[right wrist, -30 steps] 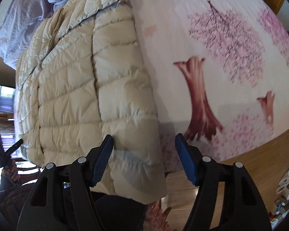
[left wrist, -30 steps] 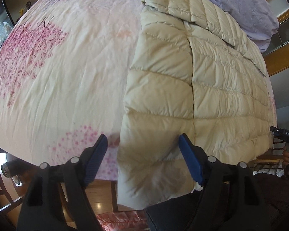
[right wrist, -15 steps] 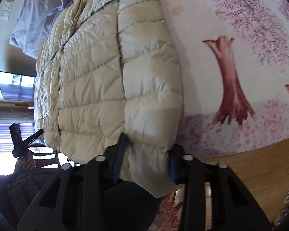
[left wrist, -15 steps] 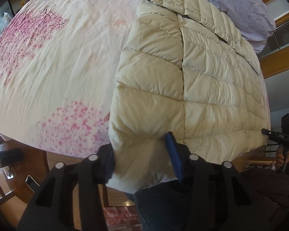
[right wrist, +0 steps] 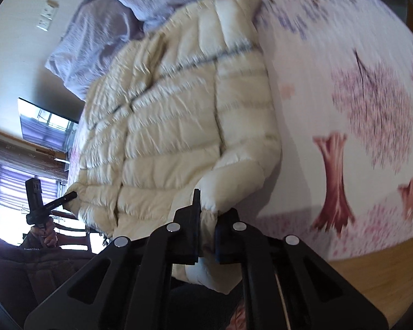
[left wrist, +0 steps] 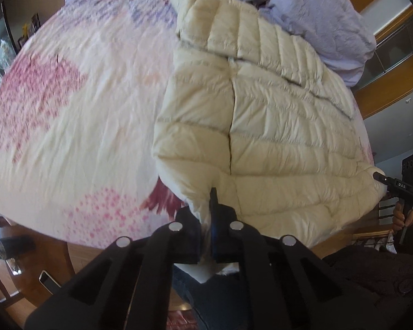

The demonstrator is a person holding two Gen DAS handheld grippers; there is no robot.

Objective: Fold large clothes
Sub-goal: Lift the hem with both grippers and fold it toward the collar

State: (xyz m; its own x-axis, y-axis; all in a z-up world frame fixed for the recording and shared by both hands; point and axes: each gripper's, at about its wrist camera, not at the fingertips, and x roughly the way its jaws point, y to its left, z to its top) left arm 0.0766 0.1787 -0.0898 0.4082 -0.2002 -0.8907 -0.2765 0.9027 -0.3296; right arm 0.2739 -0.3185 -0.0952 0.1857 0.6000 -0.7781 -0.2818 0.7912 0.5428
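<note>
On the bed: we saw the cream quilted down jacket (left wrist: 275, 126) spread flat over the blossom-print bedspread (left wrist: 77, 115); its hem hung past the near edge toward us, its collar end lay near the lavender bedding (left wrist: 325, 19) at the far side.
Left gripper (left wrist: 206, 220): we had it clamped tight on the near left hem corner of the jacket; a fold of cream fabric was squeezed between the blue pads and a tuft stuck out below them.
Right gripper (right wrist: 206, 220): we had it pinched likewise on the opposite hem corner; the jacket bulged out just above the closed jaws.
Why both corners: by our judgement, holding the hem at its two ends kept the edge straight; that would let it be carried over toward the collar as one even fold.
Step in hand: the hem seemed gripped and lifted off the bedspread; the fold itself was not yet made.
Risk: the slippery padded shell might slide out of a narrow pinch.
</note>
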